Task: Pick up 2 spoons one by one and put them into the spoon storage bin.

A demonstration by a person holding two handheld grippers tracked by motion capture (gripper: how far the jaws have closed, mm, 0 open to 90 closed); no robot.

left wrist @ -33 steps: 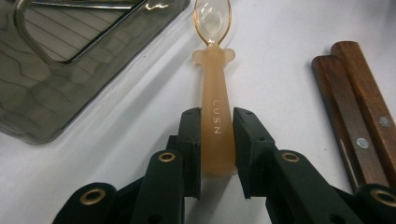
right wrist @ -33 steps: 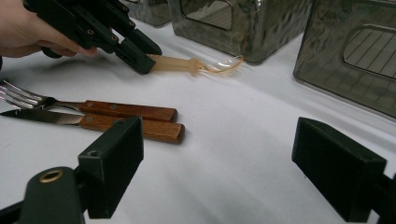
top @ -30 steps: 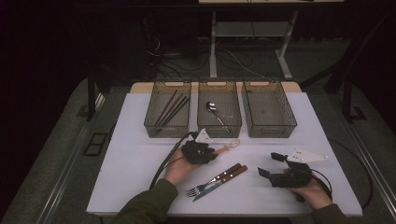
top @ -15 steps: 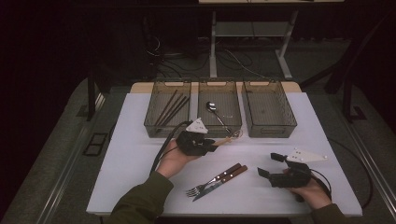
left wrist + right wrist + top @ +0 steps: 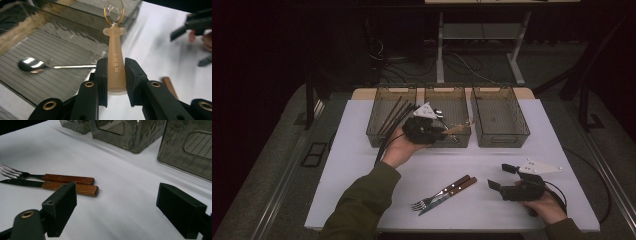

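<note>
Left gripper (image 5: 116,82) clamps spoon (image 5: 115,50) — bowl pointing away; right gripper (image 5: 116,210) agape

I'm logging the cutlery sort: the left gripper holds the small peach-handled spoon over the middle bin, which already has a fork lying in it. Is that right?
Not quite. The thing lying in the middle bin is a metal spoon, not a fork; the left gripper view shows it. The rest stands: the left gripper holds the peach-handled spoon over that bin.
</note>
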